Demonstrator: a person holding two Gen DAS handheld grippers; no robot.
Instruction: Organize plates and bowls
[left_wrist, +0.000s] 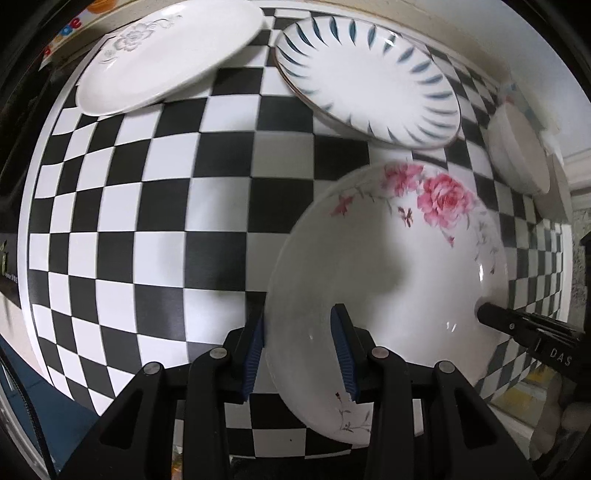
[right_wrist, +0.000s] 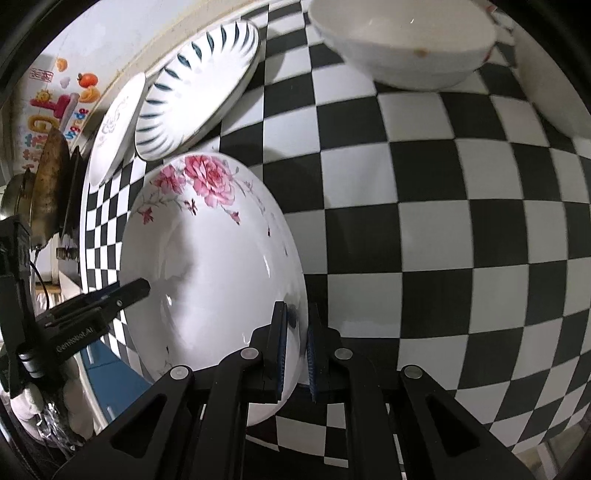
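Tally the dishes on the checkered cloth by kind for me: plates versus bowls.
Plates: 3 (grey-flower plate, blue-striped plate, pink-rose plate)
Bowls: 2 (white bowl, second white bowl, cut off at the frame edge)
Total: 5

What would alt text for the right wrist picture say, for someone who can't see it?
A handheld gripper pinches the rim of a white plate with pink roses, while a second gripper reaches to its far edge from the left. Beyond, on a black-and-white checkered tabletop, lie a blue-striped plate, a grey-flowered plate and a white bowl.
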